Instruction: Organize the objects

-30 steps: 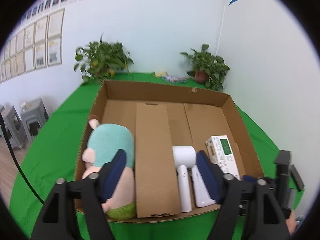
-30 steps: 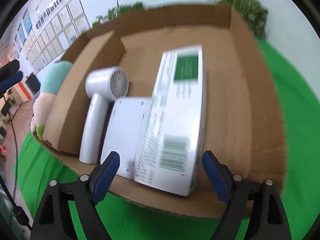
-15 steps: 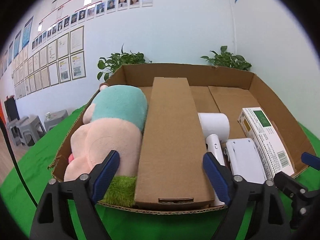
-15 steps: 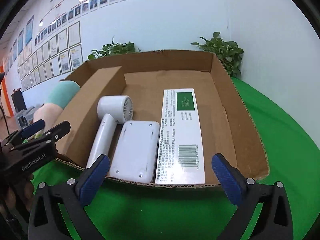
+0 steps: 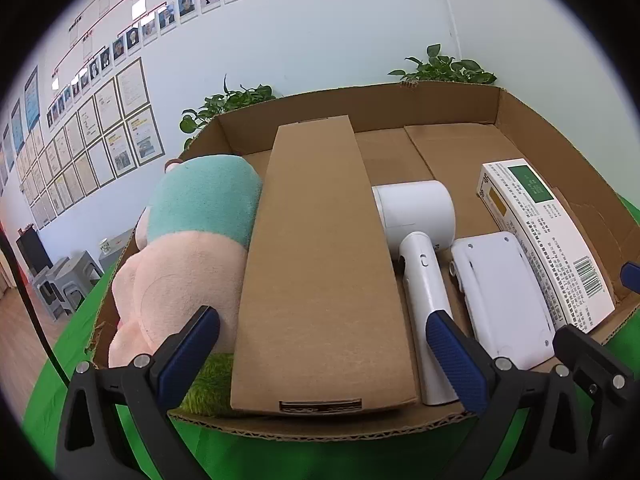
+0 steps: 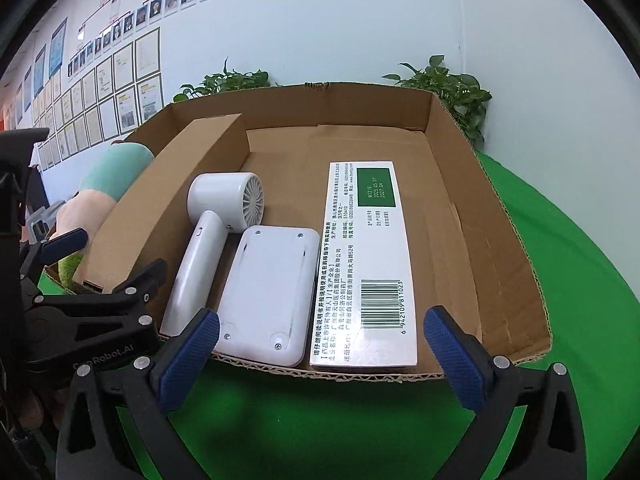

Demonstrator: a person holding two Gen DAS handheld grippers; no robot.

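**Box packed, both tools drawn back**

With four things already lying inside the cardboard box (image 6: 460,168), the sorting is judged to be nearly or wholly done; nothing loose can be seen on the green cloth (image 6: 560,280) around it. The left gripper (image 5: 322,354) is held spread wide at 6 o'clock in its view, its jaws having just been opening with nothing pinched between them. The right gripper (image 6: 322,354) is likewise spread and empty, before the near rim.

A soft plush toy (image 5: 192,248), pink and teal with a fuzzy green foot, is tucked at 9 o'clock in the left view. It is parted from the rest by a long flat cardboard divider (image 5: 320,264). Toward 3 o'clock, a smooth white hair dryer (image 6: 208,240) with a round vented head, a rounded white plastic case (image 6: 268,292) and a glossy printed carton (image 6: 368,264) are laid side by side, the case close against the carton. Corrugated edges are shown along the rim.
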